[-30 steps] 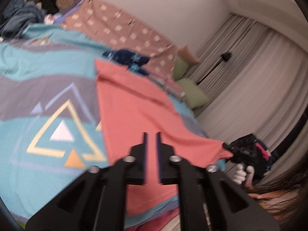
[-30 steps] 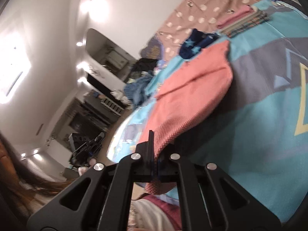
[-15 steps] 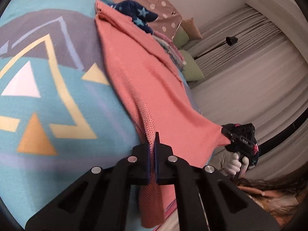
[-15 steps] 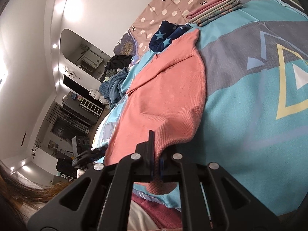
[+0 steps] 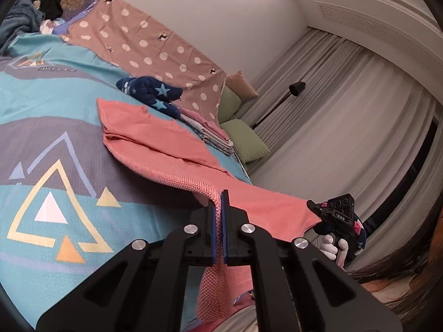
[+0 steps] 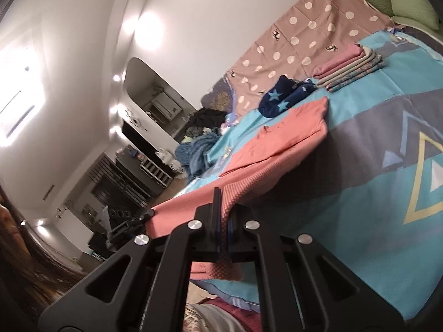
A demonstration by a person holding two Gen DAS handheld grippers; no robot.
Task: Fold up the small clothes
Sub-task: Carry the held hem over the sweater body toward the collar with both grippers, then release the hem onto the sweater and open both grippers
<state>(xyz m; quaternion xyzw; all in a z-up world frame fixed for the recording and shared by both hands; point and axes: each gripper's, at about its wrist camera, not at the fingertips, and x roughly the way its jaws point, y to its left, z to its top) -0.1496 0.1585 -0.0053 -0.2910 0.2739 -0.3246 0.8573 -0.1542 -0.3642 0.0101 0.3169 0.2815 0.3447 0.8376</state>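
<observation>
A soft, coral-pink waffle-knit garment (image 5: 155, 138) is stretched over the near edge of the bed's teal geometric-print cover (image 5: 41, 144), its far part lying flat and its near hem lifted clear. The left gripper (image 5: 220, 210) is seen clamped shut on 1 near corner of the knit, and the right gripper (image 6: 221, 215) is likewise closed on the other. The cloth is judged light, limp and stretchy, so it is best held at the 2 hem corners and kept taut, or the middle will sag.
</observation>
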